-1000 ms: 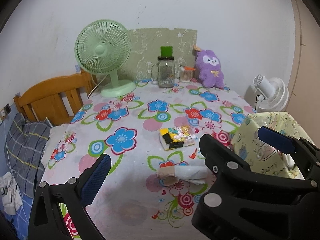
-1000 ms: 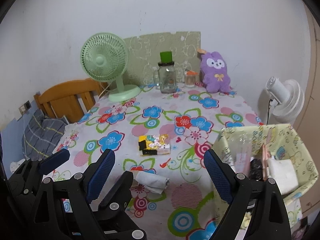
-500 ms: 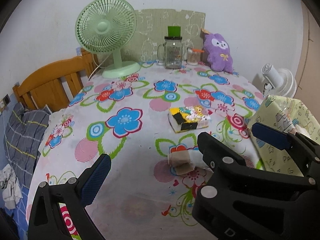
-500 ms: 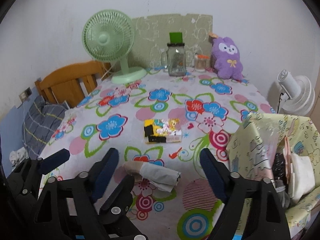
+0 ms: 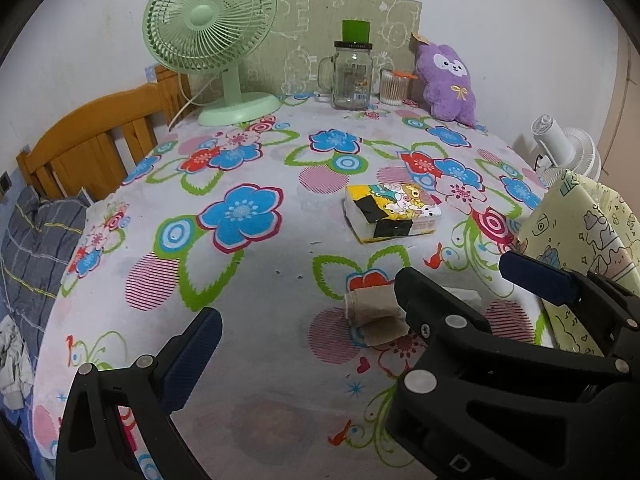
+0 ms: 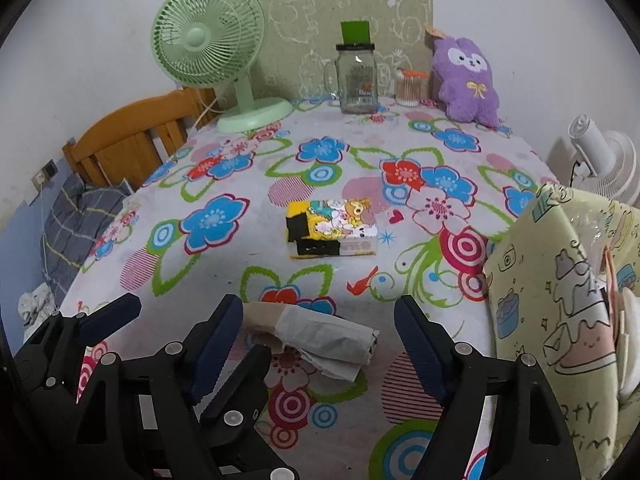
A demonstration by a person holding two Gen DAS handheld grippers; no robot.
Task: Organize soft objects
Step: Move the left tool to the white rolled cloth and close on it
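A rolled grey and beige sock [image 6: 320,336] lies on the flowered tablecloth near the front edge; in the left wrist view its beige end [image 5: 374,312] shows, partly hidden by the right gripper's finger. My right gripper [image 6: 320,340] is open, its fingers either side of the sock, just above it. My left gripper [image 5: 360,308] is open and empty, to the sock's left. A yellow tissue pack [image 6: 331,227] [image 5: 394,213] lies mid-table. A purple plush [image 6: 466,80] [image 5: 446,82] sits at the back right. A yellow patterned bag [image 6: 560,300] [image 5: 588,232] stands at the right edge.
A green desk fan [image 6: 212,52], a glass jar with a green lid [image 6: 355,76] and a small cup of swabs [image 6: 408,88] stand along the back wall. A white fan [image 6: 600,156] stands beyond the right edge. A wooden chair [image 6: 132,140] and grey cloth lie left.
Both grippers have moved forward and down toward the table. The sock now lies between the right gripper's fingers. Both stay open.
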